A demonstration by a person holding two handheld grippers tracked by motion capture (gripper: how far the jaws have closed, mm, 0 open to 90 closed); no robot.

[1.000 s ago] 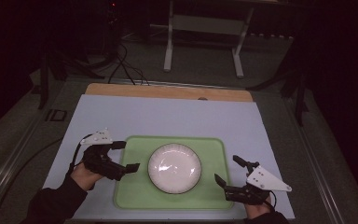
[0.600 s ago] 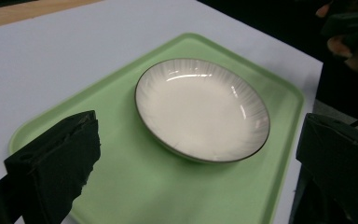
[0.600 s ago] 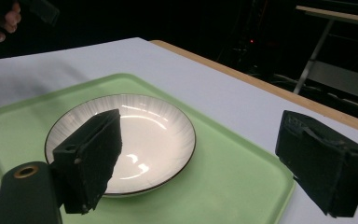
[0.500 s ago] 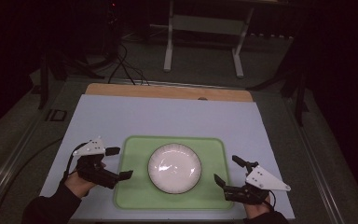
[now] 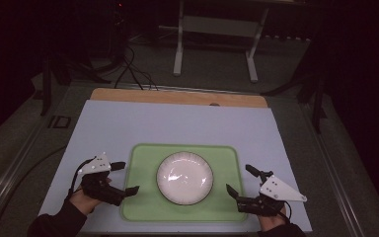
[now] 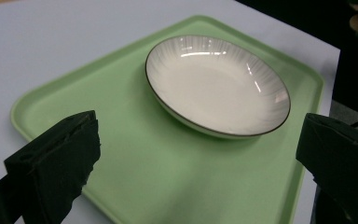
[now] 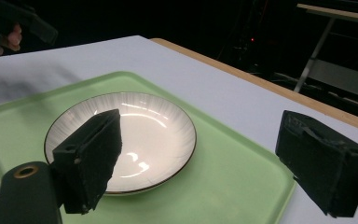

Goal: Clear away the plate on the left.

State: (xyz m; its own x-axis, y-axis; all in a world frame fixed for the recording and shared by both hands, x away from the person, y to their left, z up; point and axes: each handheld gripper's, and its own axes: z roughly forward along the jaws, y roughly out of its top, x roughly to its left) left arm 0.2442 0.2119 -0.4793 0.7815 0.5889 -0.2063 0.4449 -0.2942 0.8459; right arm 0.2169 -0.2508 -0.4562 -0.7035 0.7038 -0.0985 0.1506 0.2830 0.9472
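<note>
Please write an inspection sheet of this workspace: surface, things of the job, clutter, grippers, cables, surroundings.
Surface: pale blue-white table top with a wooden strip along its far edge.
Job's things: round white shallow ceramic plate with a dark rim, empty, on a light green rectangular plastic tray.
Clutter: nothing seen.
Grippers: left gripper open, at the tray's left edge, holding nothing; right gripper open, at the tray's right edge, holding nothing.
Cables: black cable loops beside the left gripper; more black cables on the floor beyond the table.
Surroundings: dark room; grey metal stand behind the table.
</note>
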